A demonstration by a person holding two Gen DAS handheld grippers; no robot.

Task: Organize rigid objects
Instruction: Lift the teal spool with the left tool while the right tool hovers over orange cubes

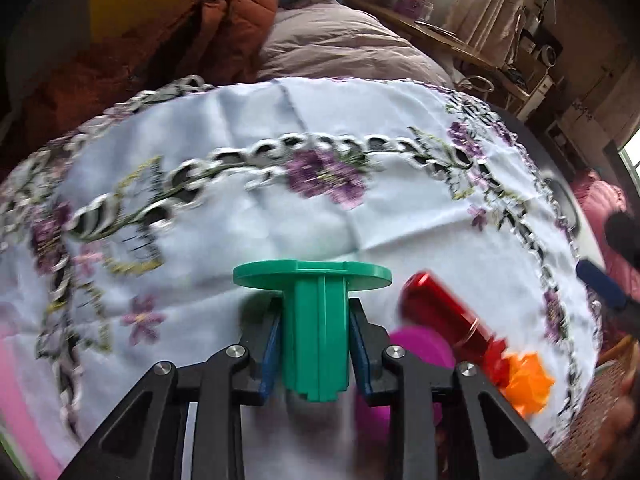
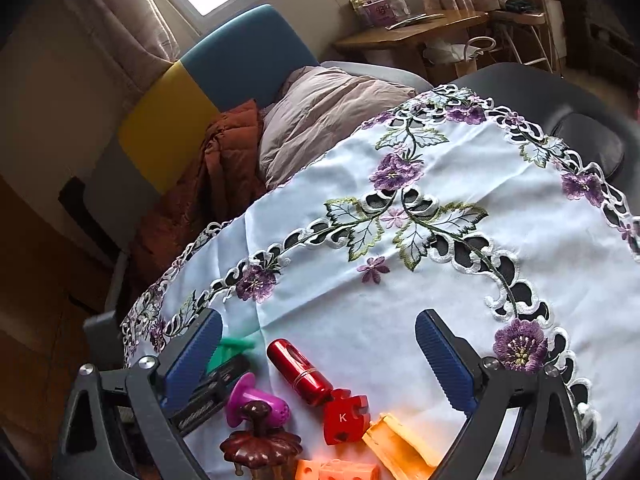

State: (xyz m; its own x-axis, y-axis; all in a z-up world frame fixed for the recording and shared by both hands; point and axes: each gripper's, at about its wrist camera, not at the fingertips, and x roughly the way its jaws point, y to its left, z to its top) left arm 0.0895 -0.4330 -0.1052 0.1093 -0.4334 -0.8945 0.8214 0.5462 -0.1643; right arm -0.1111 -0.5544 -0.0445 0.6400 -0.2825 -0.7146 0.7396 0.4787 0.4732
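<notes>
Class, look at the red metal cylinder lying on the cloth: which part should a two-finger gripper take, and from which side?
Probably the red cylinder's smooth middle, from above, fingers either side of its round body. It lies flat, its lower end meeting the red K block.

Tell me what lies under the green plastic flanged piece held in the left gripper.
Under the green plastic flanged piece only the white embroidered tablecloth shows. The left gripper and the piece itself cover the cloth directly beneath, so that patch cannot be seen.
</notes>
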